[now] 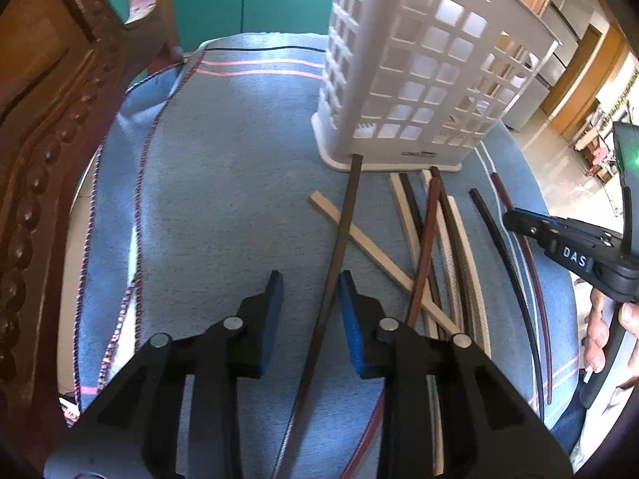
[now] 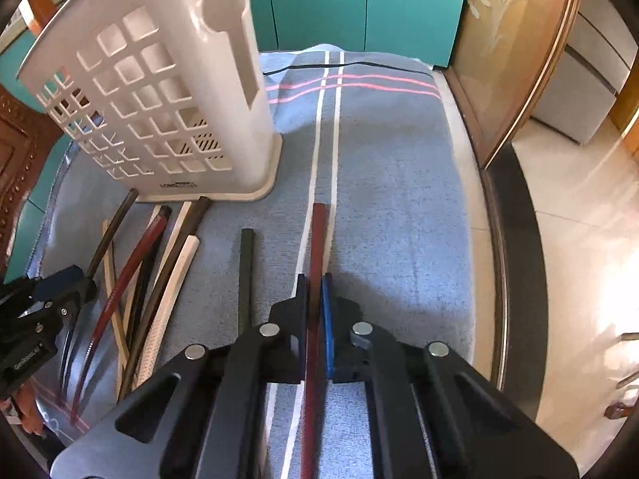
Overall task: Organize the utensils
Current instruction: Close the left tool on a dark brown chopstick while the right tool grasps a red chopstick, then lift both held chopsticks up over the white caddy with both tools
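Observation:
Several chopsticks lie on a blue cloth in front of a white lattice utensil holder (image 1: 419,80), also in the right wrist view (image 2: 159,92). My left gripper (image 1: 309,283) is open, its jaws on either side of a dark brown chopstick (image 1: 343,227) that reaches the holder's base. A pile of chopsticks (image 1: 435,247) lies to its right. My right gripper (image 2: 314,283) is shut on a dark red chopstick (image 2: 318,239) lying along the cloth's white stripes. A black chopstick (image 2: 245,275) lies just left of it. The right gripper shows at the right edge of the left wrist view (image 1: 515,219).
The blue cloth (image 1: 223,183) covers a round table; its right edge (image 2: 499,279) drops to a tiled floor. A carved wooden chair (image 1: 44,127) stands at the left. Teal cabinet doors (image 2: 359,4) are behind. A black cable (image 1: 263,48) crosses the far cloth.

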A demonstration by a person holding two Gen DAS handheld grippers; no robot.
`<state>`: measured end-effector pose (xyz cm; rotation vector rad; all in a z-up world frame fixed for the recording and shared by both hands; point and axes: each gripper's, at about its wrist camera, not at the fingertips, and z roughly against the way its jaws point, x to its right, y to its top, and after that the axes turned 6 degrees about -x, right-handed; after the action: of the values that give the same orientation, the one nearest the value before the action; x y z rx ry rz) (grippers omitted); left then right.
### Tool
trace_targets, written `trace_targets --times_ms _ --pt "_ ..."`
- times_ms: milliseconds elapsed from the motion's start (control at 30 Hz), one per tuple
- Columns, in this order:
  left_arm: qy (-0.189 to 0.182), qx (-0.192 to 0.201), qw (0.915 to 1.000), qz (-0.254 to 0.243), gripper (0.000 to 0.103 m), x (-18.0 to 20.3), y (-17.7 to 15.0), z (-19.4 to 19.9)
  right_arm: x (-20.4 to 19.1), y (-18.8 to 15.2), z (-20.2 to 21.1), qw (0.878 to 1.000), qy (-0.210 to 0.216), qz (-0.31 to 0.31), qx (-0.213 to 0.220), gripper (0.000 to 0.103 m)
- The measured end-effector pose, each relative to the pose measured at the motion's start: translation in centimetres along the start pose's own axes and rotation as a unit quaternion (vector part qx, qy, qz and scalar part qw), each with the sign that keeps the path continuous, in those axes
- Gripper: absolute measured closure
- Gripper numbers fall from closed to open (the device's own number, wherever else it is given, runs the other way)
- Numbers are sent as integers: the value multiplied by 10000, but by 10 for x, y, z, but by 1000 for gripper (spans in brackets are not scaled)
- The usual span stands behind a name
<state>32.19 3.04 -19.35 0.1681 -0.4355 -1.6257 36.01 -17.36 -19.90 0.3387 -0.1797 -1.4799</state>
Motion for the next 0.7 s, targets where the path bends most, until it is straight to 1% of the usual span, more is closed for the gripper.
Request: trace_targets --times_ms 100,167,200,300,400,500,533,567,600,633,700 --pt "-83 2 10000 -42 72 1 2 -1 4 0 -1 10000 -8 18 14 95" --pt "-127 4 9999 -82 65 5 3 -1 -1 -2 1 10000 41 4 14 90" --pt "-119 9 9999 -94 64 7 6 -1 -1 -3 0 10000 58 -13 10 89" --pt "86 -25 9999 -143 64 14 15 -8 -6 -3 1 10000 10 6 26 88" --pt "387 -35 9990 -221 64 19 25 -16 -14 -4 0 9999 -70 70 67 88" --pt "543 -23 9980 -332 65 24 30 -20 -25 -5 -1 9991 -278 291 114 88" --pt "566 -10 9978 -353 68 25 31 -20 -29 -5 -1 9988 -308 369 126 89" --pt "576 10 9976 -376 76 26 33 -20 -32 -6 -2 9985 -317 421 130 89" --pt "536 19 9977 -409 80 27 34 -21 -33 -6 -1 9985 -272 456 129 91" --pt "514 21 9978 -428 91 28 36 -20 -33 -7 -2 9987 -207 453 123 95" --pt "500 44 9978 -433 94 27 36 -19 -33 -9 1 9990 -9 431 111 96"
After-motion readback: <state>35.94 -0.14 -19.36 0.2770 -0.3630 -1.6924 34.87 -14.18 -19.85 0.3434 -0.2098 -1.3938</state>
